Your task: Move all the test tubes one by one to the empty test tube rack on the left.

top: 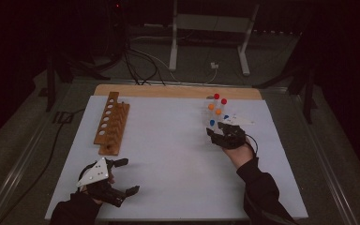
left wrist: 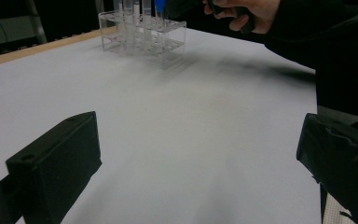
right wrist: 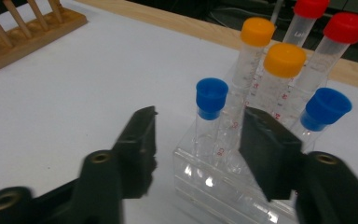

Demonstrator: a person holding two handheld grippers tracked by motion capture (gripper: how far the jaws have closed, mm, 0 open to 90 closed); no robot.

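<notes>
Nearby, a wooden peg rack [top: 110, 124] lies at the white table's [top: 168, 159] left, dark floor beyond. Clear rack [right wrist: 223, 186] holds capped tubes; the blue-capped tube [right wrist: 209, 116] stands between the right gripper's [right wrist: 198, 140] parted, untouching jaws. Left gripper [top: 124, 177] rests wide open.

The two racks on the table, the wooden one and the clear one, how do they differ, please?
The wooden rack is brown and opaque; the clear rack is see-through plastic. The wooden rack holds no tubes, showing bare holes and pegs; the clear rack holds six capped tubes, with the right claw around a blue-capped tube. The wooden rack lies at the table's left, the clear one at its right. Both stand on the white tabletop.
</notes>
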